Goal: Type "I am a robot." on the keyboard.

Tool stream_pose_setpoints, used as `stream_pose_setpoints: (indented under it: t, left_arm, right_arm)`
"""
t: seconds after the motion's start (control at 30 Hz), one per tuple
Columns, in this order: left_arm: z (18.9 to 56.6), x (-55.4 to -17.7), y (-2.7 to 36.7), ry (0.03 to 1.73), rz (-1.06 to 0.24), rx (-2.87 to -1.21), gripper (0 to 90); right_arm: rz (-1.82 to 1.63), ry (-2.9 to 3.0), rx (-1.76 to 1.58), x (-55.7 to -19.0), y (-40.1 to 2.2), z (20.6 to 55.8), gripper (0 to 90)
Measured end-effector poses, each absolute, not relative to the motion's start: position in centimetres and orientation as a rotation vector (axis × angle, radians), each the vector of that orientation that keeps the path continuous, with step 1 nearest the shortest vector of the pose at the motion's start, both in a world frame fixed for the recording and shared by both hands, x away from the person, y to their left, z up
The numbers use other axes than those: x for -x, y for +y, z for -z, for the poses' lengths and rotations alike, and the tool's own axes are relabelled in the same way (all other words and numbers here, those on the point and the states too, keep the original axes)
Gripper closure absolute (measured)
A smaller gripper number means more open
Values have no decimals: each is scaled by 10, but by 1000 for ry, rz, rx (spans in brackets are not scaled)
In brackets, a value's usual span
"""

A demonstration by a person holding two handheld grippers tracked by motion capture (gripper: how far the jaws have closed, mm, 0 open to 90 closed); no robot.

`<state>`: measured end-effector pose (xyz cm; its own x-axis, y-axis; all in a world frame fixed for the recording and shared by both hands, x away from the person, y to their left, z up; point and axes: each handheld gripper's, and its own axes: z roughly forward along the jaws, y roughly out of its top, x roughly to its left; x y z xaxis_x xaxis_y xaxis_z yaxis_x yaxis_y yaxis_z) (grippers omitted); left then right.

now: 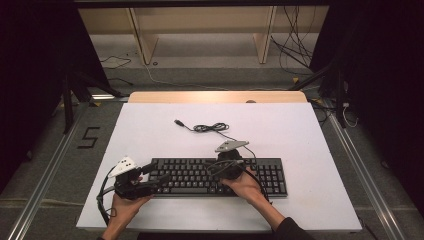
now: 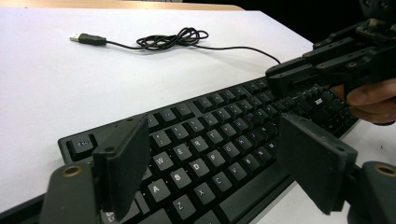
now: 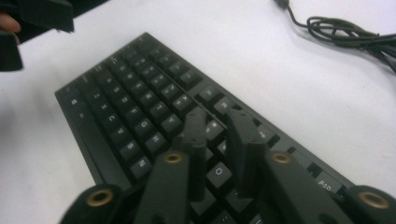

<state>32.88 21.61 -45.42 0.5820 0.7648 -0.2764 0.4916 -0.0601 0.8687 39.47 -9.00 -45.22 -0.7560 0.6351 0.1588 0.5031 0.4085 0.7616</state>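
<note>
A black keyboard (image 1: 215, 176) (image 2: 210, 140) (image 3: 135, 107) lies near the front of the white table (image 1: 150, 130). Its cable (image 1: 210, 128) (image 2: 173, 38) (image 3: 345, 35) is coiled behind it and ends in a loose USB plug (image 1: 178, 122) (image 2: 86, 38). My left gripper (image 1: 156, 174) (image 2: 215, 154) hovers over the keyboard's left end, jaws wide open with nothing between them. My right gripper (image 1: 223, 170) (image 3: 216, 119) (image 2: 299, 74) points down at keys near the keyboard's middle. Its jaws stand close together with a narrow empty gap; I cannot tell whether the tips touch the keys.
A wooden strip (image 1: 217, 96) runs along the table's far edge, with floor cables (image 1: 295, 50) and a wooden frame (image 1: 200, 30) beyond. Metal rails (image 1: 45, 175) flank the table on both sides. Bare white tabletop lies to the right of the keyboard and behind it.
</note>
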Motion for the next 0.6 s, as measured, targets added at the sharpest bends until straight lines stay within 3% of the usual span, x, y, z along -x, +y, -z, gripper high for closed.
stream_pose_setpoints:
  t: [0.23,0.6]
  left_arm:
    - [454,-329,216,1045,-310,-1716,253]
    - [454,-329,216,1048,-310,-1712,253]
  right_arm:
    - [-1209,2529,-1029,-396,-87,458,895]
    - [-1146,2560,-1046,-398,-84,467,900]
